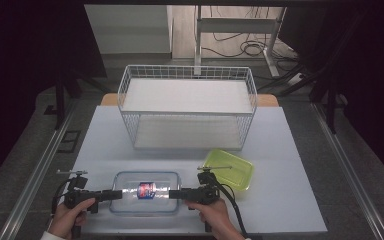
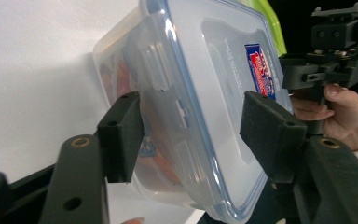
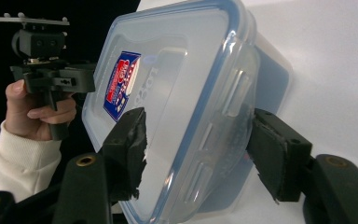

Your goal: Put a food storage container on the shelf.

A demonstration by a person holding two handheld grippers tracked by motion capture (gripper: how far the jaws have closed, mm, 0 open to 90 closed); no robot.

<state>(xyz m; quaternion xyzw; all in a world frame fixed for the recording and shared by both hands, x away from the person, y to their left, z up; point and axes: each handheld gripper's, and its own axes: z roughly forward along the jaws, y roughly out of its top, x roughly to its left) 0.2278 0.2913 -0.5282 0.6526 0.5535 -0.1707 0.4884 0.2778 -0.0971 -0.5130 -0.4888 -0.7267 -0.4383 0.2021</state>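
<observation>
A clear plastic container [image 1: 145, 191] with a blue-rimmed lid and a red-and-blue label lies on the white table [image 1: 280, 150] near its front edge. Reddish contents show through its wall [image 2: 121, 74]. My left gripper [image 1: 114, 194] is at the container's left end and my right gripper [image 1: 176, 194] at its right end, both held level and pointing inward. In the left gripper view the open gripper [image 2: 192, 135] straddles the end latch [image 2: 168, 100]. The right gripper [image 3: 198, 151] brackets the other latch [image 3: 223, 116] the same way. I cannot tell whether the pads touch the container.
A lime-green tray [image 1: 228, 169] lies just right of the container, behind my right gripper. A white two-tier wire basket [image 1: 187, 107] stands at the back middle of the table. A hand holds each gripper at the table's front edge.
</observation>
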